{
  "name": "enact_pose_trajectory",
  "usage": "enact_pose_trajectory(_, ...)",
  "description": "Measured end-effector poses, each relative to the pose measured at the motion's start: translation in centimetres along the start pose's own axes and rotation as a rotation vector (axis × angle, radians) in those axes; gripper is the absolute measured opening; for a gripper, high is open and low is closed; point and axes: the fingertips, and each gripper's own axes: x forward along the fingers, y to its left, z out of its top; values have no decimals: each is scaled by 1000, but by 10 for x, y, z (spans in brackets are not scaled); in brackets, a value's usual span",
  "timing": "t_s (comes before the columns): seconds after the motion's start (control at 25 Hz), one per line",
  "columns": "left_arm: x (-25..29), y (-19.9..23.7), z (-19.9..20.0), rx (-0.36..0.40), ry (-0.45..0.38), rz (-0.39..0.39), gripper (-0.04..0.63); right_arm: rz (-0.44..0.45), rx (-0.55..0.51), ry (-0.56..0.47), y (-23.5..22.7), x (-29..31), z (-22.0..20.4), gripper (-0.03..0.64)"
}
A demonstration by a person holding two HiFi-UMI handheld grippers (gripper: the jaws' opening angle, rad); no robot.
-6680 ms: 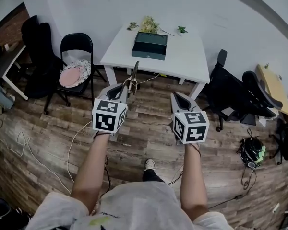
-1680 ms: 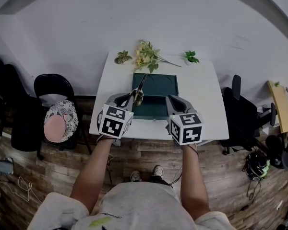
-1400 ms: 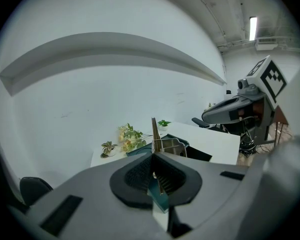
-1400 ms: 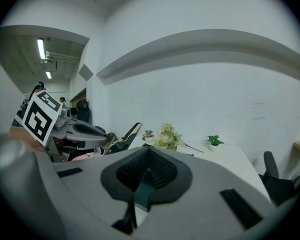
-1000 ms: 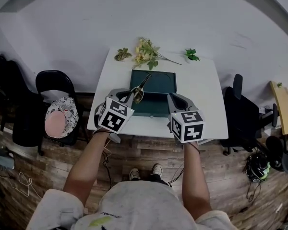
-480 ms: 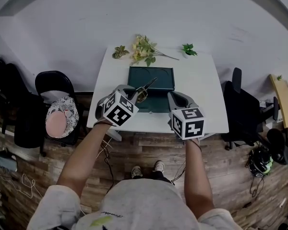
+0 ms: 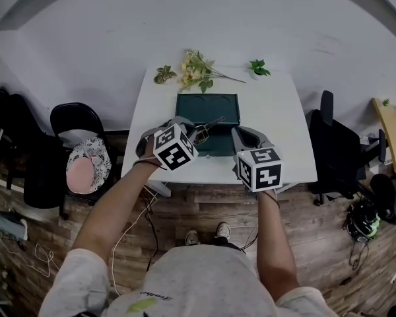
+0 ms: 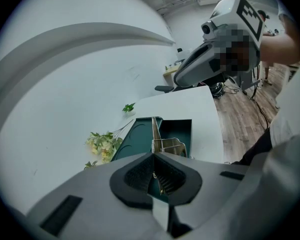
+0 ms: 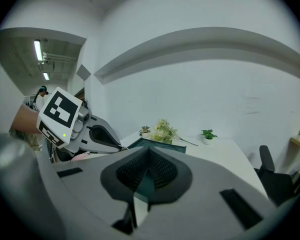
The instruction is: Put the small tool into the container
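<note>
Head view: left hand-held gripper (image 7: 197, 133) clamps the small tool (image 7: 209, 125) over the near rim of the container (image 7: 218, 107); right hand-held gripper (image 7: 239, 133) closed, empty. Early release may bounce it out.

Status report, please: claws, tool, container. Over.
Left claw shut on small tool, over container. Right claw shut, empty. Nothing in the way.
</note>
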Motion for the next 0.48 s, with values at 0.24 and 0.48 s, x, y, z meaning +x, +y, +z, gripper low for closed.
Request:
enact_pose_trajectory(0.24, 17, -5, -3, 64, 53, -36, 5, 11, -4, 17, -2, 4, -6, 5)
enact_pose_trajectory(0.48, 34, -9, -3, 141, 94, -58, 5, 20, -12, 24, -8, 8, -8, 5)
